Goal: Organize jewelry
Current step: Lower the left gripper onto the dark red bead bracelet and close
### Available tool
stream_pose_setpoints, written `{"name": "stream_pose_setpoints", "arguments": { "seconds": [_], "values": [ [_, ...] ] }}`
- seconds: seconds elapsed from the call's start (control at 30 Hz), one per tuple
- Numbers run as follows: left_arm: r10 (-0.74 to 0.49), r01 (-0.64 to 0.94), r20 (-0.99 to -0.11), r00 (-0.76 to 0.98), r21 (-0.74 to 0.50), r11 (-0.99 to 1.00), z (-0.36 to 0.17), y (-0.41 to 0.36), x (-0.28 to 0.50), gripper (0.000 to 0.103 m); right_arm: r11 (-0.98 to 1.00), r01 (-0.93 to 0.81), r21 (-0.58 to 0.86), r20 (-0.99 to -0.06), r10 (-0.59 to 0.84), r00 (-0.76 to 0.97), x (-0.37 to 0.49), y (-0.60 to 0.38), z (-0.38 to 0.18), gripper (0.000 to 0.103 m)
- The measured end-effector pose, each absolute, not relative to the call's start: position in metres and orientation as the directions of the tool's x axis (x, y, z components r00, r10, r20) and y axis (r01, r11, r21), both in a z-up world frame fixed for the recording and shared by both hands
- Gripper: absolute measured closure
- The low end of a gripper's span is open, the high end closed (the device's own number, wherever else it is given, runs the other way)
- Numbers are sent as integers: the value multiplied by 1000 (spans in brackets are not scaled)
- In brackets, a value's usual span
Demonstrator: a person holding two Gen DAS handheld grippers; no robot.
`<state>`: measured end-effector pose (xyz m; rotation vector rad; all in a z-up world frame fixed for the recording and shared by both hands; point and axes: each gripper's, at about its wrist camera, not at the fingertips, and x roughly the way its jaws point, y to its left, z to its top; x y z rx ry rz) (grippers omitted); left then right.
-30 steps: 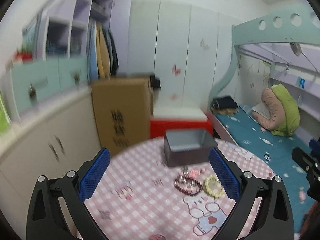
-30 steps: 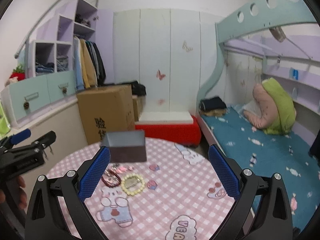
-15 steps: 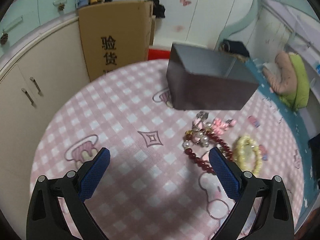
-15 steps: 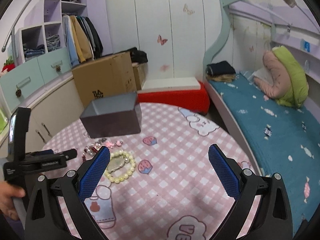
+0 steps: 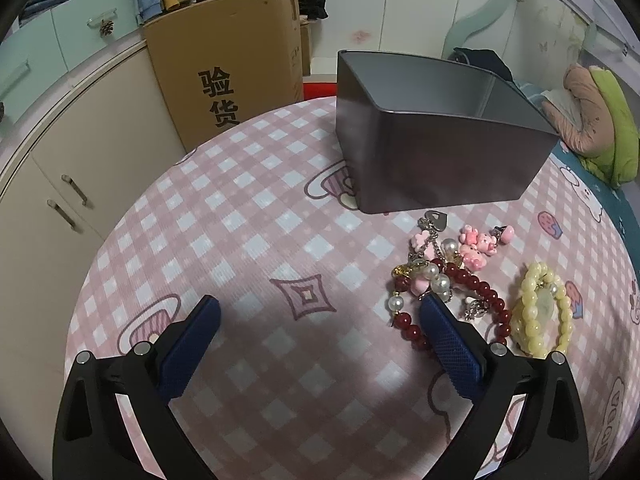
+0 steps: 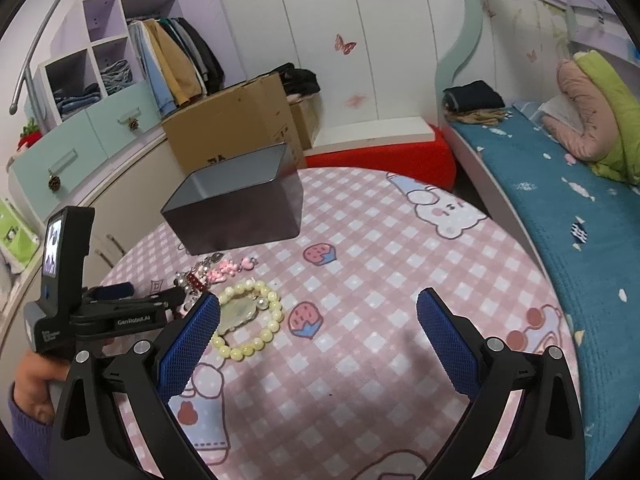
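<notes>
on the pink checked tablecloth (image 5: 248, 216), your left gripper (image 5: 320, 308) and right gripper (image 6: 318, 304) gape wide by the red bead bracelet (image 5: 476, 292) and grey box (image 5: 440, 160).

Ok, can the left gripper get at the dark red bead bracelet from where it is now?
Probably yes. The left gripper is open, its right finger already at the dark red bead bracelet, nothing between. The tangled charms may come along.

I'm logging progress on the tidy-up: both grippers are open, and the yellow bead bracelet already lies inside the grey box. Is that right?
Not quite. The yellow bead bracelet lies on the checked tablecloth in front of the grey box, not inside it; the right wrist view shows this. The left gripper and right gripper are indeed open.
</notes>
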<state>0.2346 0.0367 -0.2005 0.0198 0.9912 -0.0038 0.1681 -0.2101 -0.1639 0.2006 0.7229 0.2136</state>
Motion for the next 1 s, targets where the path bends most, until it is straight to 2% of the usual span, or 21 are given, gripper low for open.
{"name": "stream_pose_setpoints", "arguments": {
  "seconds": [0.13,0.23,0.3,0.43,0.5,0.53,0.63,0.67,0.73,0.87,1.0],
  "values": [
    [13,14,-832,555,25,1000,-200,42,235,7,954,-151,258,-634,285,719,167,-206,-165,7],
    [-8,25,-825,565,7,1000,-198,48,225,19,955,-159,249,-639,286,714,167,-204,-167,7],
    [-15,34,-817,577,6,999,-196,52,221,32,955,-161,249,-642,287,711,168,-203,-168,7],
    [-30,67,-801,598,12,998,-196,55,215,47,957,-163,241,-653,284,702,169,-200,-171,7],
    [-44,95,-795,605,17,995,-195,54,213,63,957,-166,237,-656,284,699,168,-200,-172,7],
    [-48,102,-793,607,17,995,-194,54,212,67,958,-165,233,-662,280,695,168,-199,-172,7],
    [-55,131,-791,610,32,991,-193,49,211,93,962,-159,220,-673,268,690,168,-198,-173,7],
    [-45,138,-788,614,51,989,-193,47,210,97,964,-156,215,-677,262,688,168,-198,-174,7],
    [-41,155,-783,621,72,985,-193,44,208,97,966,-152,207,-683,254,684,169,-198,-175,7],
    [-144,179,-769,622,-40,983,-188,53,201,97,969,-144,200,-695,245,676,169,-197,-176,7],
    [-226,237,-721,655,-89,968,-167,52,184,97,972,-142,189,-706,235,668,169,-194,-178,7]
  ]
}}
